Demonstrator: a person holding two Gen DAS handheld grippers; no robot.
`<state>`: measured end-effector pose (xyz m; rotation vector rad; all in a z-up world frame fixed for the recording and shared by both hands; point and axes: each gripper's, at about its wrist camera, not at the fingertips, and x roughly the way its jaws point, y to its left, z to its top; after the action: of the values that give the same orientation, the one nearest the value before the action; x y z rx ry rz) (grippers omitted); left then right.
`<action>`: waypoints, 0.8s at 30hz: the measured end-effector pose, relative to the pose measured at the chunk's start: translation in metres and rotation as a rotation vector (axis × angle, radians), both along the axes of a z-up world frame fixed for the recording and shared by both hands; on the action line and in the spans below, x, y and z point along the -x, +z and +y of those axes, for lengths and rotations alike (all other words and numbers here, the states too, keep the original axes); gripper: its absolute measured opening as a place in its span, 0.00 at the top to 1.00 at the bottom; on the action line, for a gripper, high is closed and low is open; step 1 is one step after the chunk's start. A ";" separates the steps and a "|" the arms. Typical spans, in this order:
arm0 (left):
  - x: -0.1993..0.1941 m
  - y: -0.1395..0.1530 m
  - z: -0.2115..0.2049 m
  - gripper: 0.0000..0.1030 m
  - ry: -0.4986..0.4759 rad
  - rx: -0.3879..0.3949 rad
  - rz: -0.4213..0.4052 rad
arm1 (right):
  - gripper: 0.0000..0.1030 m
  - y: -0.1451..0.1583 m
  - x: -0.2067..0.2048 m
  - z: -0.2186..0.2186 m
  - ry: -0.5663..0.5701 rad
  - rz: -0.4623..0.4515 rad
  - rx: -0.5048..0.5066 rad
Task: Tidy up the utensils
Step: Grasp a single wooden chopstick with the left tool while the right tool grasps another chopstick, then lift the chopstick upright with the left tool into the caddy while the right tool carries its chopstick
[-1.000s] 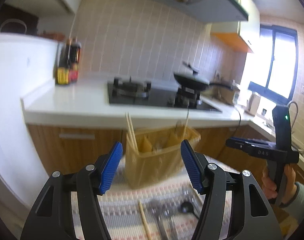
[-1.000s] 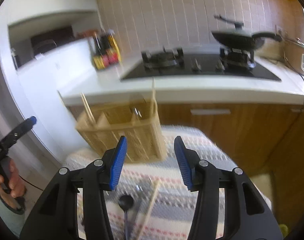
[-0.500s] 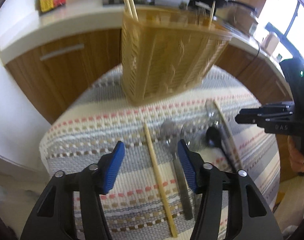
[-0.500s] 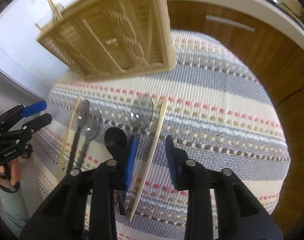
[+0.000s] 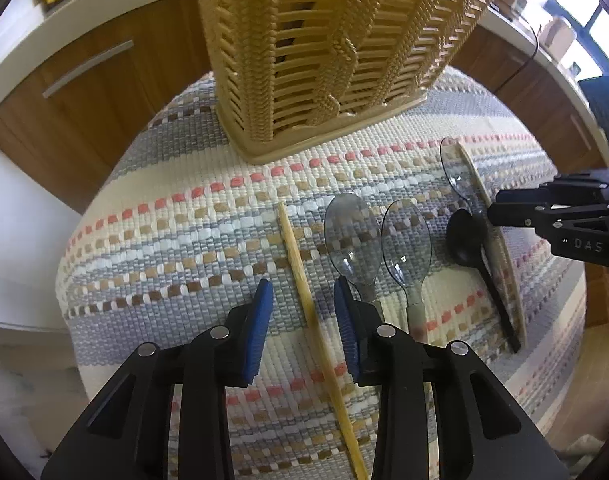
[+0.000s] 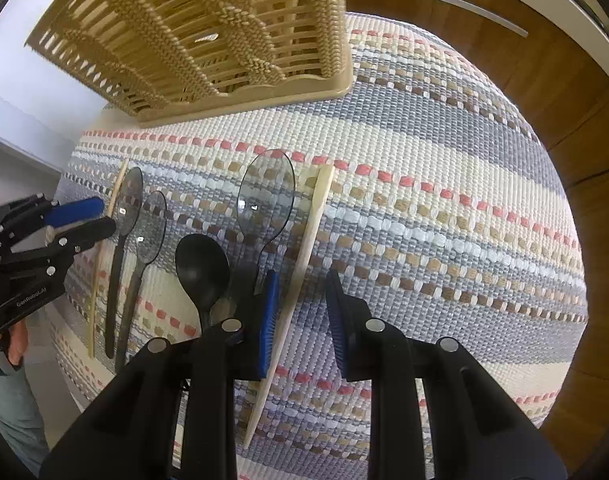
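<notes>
A woven tan utensil basket [image 5: 324,52] [image 6: 208,28] stands at the far side of a striped mat [image 5: 184,240] [image 6: 444,220]. In front of it lie two clear spoons [image 5: 350,236] [image 5: 406,240], a third clear spoon [image 6: 266,196], a black spoon [image 6: 202,264] and two chopsticks. My left gripper [image 5: 304,324] points down at the mat, its jaws closing around a wooden chopstick [image 5: 300,268] that lies between the pads untouched. My right gripper [image 6: 302,320] straddles a pale chopstick [image 6: 312,224]; the chopstick runs beside the left pad, with a gap to the right pad.
Each gripper shows in the other's view: the right gripper [image 5: 494,208] by the black spoon [image 5: 466,236], the left gripper [image 6: 102,216] at the mat's left end. Wooden cabinet doors [image 5: 88,64] and a white counter lie beyond the rounded mat edge. A person's hand [image 6: 12,340] holds the left gripper.
Both grippers dropped from facing the kitchen wall to pointing down at the mat. Their jaws narrowed, each now straddling a chopstick.
</notes>
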<state>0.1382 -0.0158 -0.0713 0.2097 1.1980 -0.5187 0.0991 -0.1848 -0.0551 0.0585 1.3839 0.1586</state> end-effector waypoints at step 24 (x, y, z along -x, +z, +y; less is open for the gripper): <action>-0.005 0.008 -0.003 0.96 0.050 0.029 -0.015 | 0.94 -0.004 0.002 0.011 0.092 -0.019 0.055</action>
<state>0.1427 -0.0185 -0.0629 0.1589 1.1779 -0.4899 0.0969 -0.1739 -0.0586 -0.0527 1.3715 0.1975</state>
